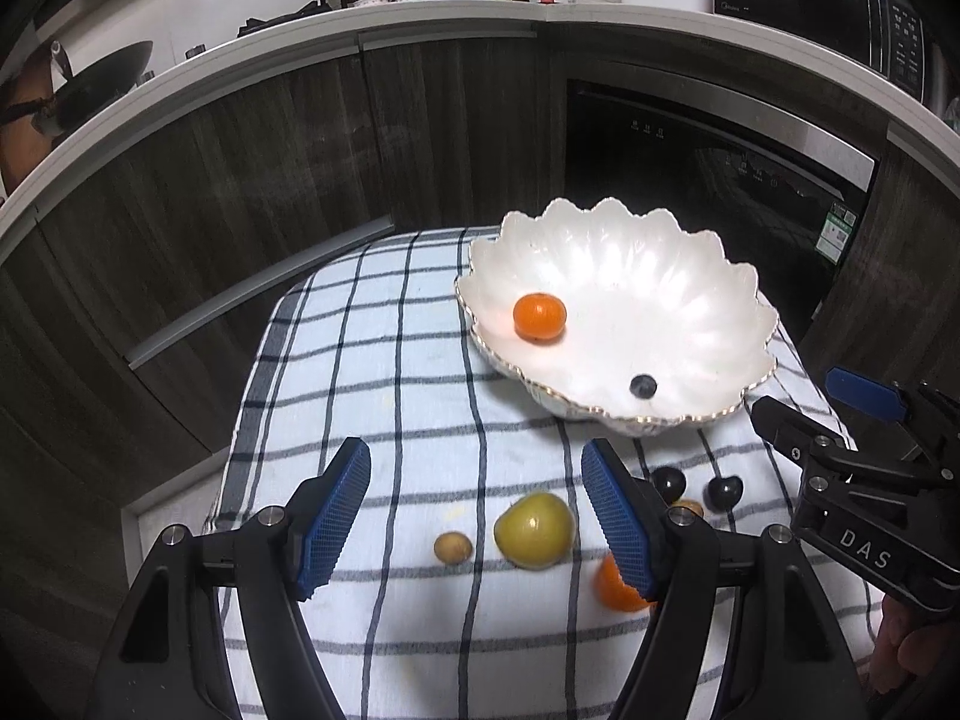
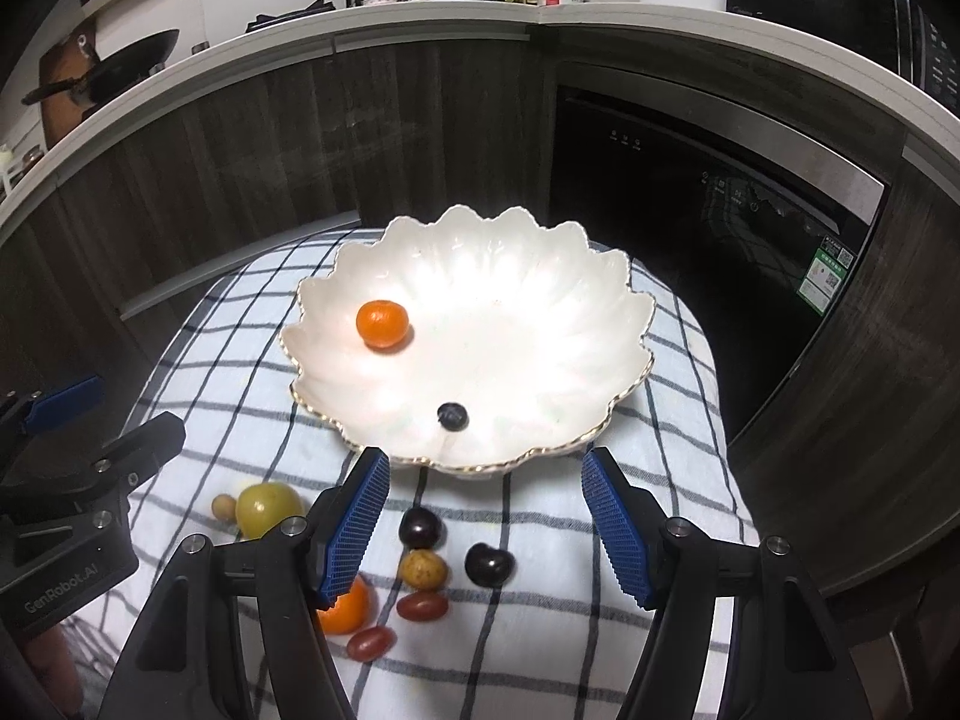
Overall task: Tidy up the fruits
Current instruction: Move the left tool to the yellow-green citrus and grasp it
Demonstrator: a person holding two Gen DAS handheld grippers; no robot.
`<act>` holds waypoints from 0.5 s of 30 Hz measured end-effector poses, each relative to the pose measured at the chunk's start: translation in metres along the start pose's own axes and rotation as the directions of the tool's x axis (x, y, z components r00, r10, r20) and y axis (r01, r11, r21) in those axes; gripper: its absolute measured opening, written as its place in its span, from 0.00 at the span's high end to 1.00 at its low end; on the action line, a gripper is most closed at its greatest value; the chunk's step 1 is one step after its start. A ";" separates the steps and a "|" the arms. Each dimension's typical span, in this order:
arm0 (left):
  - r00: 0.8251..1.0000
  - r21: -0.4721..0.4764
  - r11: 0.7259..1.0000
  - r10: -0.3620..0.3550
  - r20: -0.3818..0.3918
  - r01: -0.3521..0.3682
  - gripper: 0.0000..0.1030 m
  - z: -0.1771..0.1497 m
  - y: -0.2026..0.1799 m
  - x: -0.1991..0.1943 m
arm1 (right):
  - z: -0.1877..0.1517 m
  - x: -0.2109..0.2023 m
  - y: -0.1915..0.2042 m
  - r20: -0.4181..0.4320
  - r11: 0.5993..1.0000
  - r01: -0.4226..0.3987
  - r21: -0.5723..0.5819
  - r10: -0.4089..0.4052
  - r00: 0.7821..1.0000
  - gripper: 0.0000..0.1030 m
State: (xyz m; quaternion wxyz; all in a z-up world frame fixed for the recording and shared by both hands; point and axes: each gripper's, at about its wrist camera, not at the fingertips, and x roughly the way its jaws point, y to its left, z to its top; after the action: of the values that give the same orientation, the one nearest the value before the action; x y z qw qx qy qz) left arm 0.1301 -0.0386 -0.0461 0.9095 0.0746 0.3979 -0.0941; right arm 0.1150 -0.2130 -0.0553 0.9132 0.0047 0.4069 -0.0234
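left gripper (image 1: 477, 510) and right gripper (image 2: 483, 516) nearest, both released, empty. checked cloth (image 1: 420, 360) on table; dark cabinets (image 1: 240, 180) far. loose fruit near: green fruit (image 1: 534, 531), two dark cherries (image 2: 489, 564). scalloped white bowl (image 2: 540, 300) far holds mandarin (image 2: 382, 324), blueberry (image 2: 452, 416).

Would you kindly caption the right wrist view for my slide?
Open right tool above cherries on checked cloth; scalloped bowl holds a mandarin and blueberry.
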 end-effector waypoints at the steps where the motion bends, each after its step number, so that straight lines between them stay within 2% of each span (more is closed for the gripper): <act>1: 1.000 0.001 1.000 0.000 -0.003 0.000 0.30 -0.002 0.000 0.001 | -0.002 0.000 0.001 -0.002 1.000 -0.003 -0.006 0.003 1.000 0.34; 15: 1.000 0.020 1.000 0.004 -0.028 -0.003 0.30 -0.039 -0.011 0.005 | -0.040 0.006 0.004 -0.056 0.999 -0.035 -0.037 0.033 0.998 0.34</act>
State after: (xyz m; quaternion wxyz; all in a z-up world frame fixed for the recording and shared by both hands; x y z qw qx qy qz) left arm 0.1028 -0.0417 -0.0766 0.9031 0.0858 0.4097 -0.0954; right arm 0.0890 -0.2078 -0.0866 0.9017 -0.0052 0.4323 -0.0001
